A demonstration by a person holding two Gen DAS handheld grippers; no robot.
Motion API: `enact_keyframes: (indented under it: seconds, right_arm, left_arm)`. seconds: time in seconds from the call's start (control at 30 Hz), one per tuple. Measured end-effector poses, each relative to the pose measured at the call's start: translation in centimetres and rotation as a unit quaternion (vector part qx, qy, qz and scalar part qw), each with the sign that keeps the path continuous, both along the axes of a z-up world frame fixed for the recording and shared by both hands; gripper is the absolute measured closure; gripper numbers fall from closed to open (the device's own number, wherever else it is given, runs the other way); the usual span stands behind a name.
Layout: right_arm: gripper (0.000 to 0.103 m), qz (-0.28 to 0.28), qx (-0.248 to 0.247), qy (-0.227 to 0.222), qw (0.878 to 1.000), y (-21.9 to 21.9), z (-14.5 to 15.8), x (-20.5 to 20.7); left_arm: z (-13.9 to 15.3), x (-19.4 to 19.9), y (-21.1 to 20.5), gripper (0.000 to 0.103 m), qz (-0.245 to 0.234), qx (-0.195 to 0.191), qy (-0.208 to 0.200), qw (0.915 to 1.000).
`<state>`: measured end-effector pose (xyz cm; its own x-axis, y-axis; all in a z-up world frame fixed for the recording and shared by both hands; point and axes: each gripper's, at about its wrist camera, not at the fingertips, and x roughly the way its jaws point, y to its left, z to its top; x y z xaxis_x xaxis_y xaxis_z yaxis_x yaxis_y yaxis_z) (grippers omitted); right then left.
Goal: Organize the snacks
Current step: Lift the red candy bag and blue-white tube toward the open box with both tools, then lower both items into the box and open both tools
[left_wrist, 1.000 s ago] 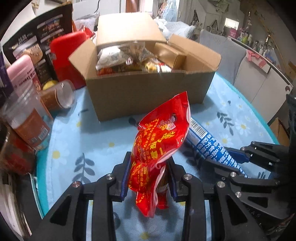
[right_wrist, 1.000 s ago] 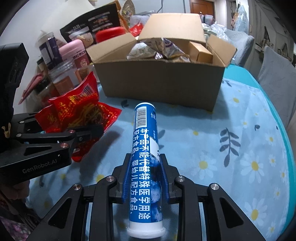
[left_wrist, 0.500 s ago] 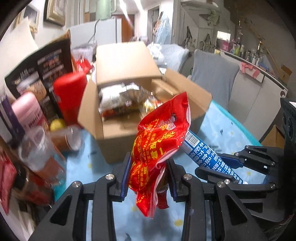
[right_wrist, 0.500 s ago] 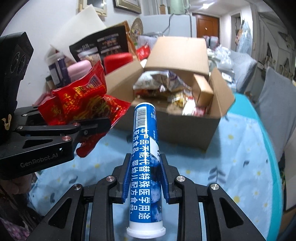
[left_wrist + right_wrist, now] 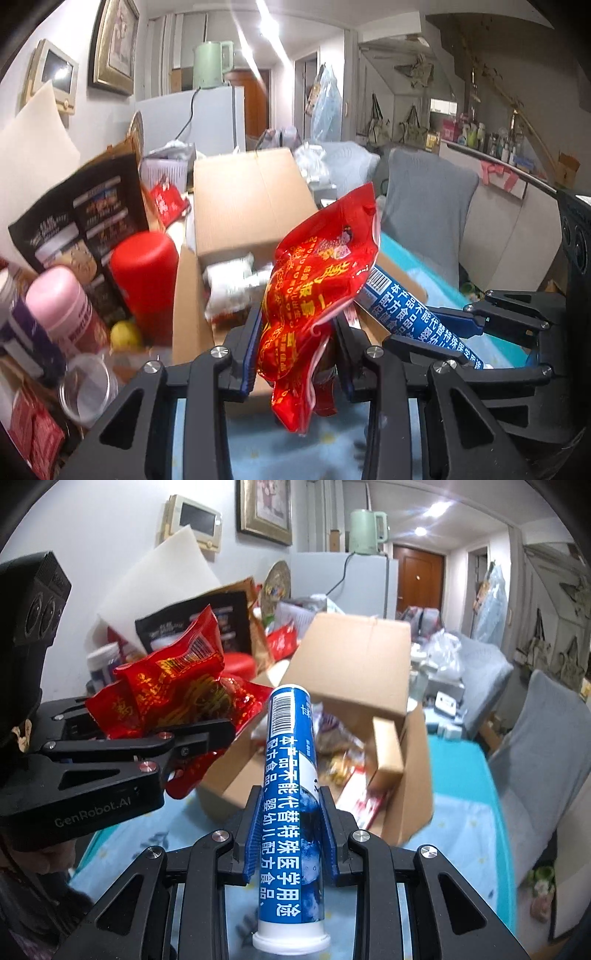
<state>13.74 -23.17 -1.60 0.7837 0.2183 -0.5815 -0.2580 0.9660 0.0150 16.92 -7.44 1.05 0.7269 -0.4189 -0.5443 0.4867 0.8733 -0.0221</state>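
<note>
Domestic living room, cluttered; work surface is a table under a light blue floral tablecloth.

Nearest, right gripper: jaws pinching a blue cylindrical tube at mid-body, white cap toward the camera, barcoded end pointing at the box. Judged rigid, light and smooth-skinned; a mid-length hold looks balanced, though the glossy label could slide endwise if the grip slackens.

Left gripper: jaws pressed on the lower part of a red foil snack pouch, which stands up above them with its loose tail hanging below. Judged soft, light and crinkly; contents may crush under hard clamping, so the seam or flat lower edge is the better hold.

Beyond both, an open cardboard box already holding assorted packets; both items held in the air near it, not yet inside.

Left of the box: red canister, pink bottle.
</note>
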Motion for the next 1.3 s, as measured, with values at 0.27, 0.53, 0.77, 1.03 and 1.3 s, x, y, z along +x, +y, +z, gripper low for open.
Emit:
enact_keyframes:
  seconds: [0.27,0.53,0.77,1.03,1.3]
  right_arm:
    - [0.075,0.003,-0.011,-0.028,1.0,-1.4,2.4,4.4]
    - [0.075,0.005,0.001,-0.037,0.999,-2.7,3.7,10.1]
    - [0.075,-0.015,0.02,-0.01,1.0,-4.4,1.8,14.5]
    - [0.075,-0.04,0.024,0.051,0.998,-5.8,-2.1,17.7]
    - [0.075,-0.076,-0.033,0.094,0.992,-5.6,-4.0,18.7]
  left_arm:
    - [2.0,4.0,-1.2,0.069,0.013,-0.019,-0.028,0.9994]
    - [2.9,8.4,-2.6,0.069,0.058,-0.022,-0.062,0.9962]
    - [1.0,12.3,-3.5,0.069,0.072,0.002,-0.042,0.9965]
    - [-2.4,15.2,-4.6,0.069,0.076,0.033,0.012,0.9965]
    - [-5.1,16.4,-5.8,0.069,0.066,0.067,0.047,0.9945]
